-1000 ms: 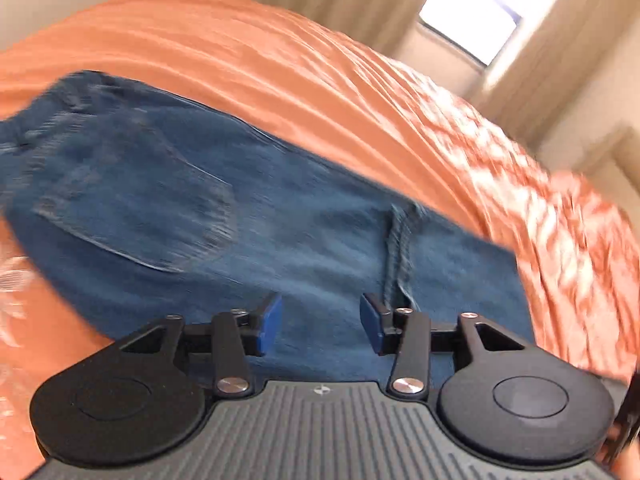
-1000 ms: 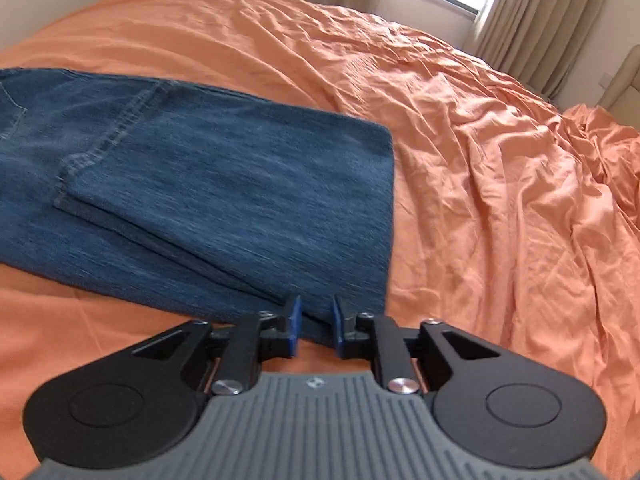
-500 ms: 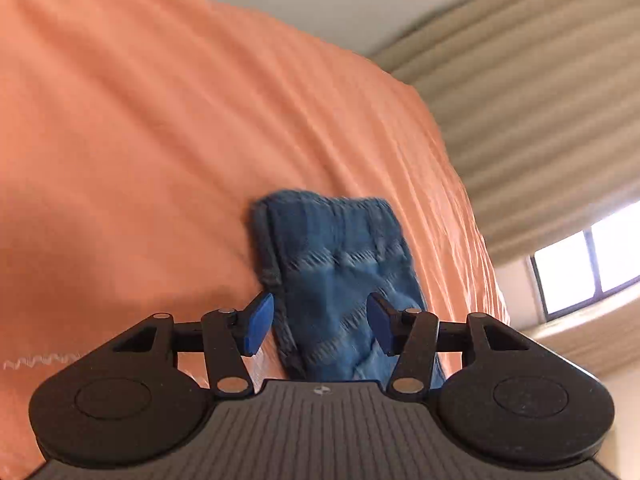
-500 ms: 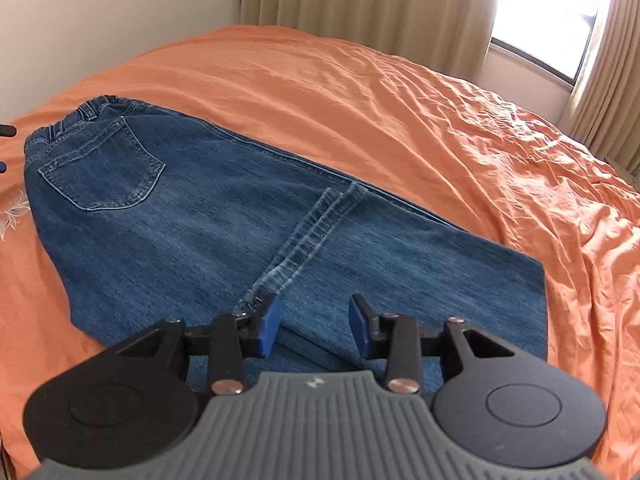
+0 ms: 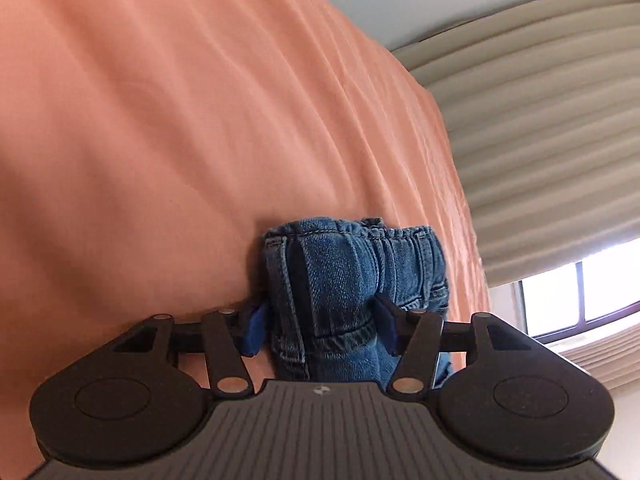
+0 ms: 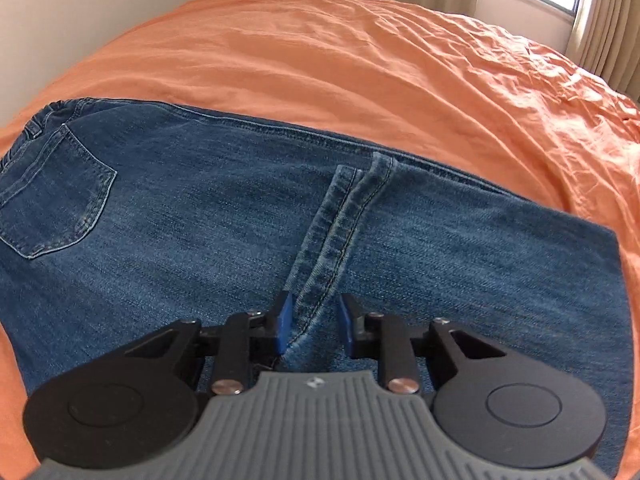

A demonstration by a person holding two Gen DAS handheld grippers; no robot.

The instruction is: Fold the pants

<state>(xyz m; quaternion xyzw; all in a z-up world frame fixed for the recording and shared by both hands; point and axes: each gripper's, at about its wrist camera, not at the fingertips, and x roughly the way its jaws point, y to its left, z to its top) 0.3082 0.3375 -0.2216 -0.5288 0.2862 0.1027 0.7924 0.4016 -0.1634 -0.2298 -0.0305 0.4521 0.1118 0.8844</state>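
Note:
Blue jeans (image 6: pixel 200 240) lie flat on the orange bedspread (image 6: pixel 360 60), back pocket (image 6: pixel 56 200) at the left, with the leg hems (image 6: pixel 348 216) folded back onto the middle. My right gripper (image 6: pixel 315 328) points down at those hems. Its jaws are closing, the hem edge lies between them, and the pads are not pressing on it. In the left wrist view the gathered waistband (image 5: pixel 352 264) stands between the jaws of my left gripper (image 5: pixel 320 328), which are opening. The right blue pad (image 5: pixel 386 326) lies against the denim. The left pad (image 5: pixel 254 330) stays just clear.
The orange bedspread (image 5: pixel 200 120) stretches wide and wrinkled around the jeans. Beige curtains (image 5: pixel 540 140) and a bright window (image 5: pixel 580 292) stand beyond the bed. A pale wall (image 6: pixel 80 8) runs along the far left.
My left gripper swung from above the jeans to the waistband end, rolled, and closed in until the waistband sits between its jaws. My right gripper moved left from the folded end to the hems, its jaws narrowing.

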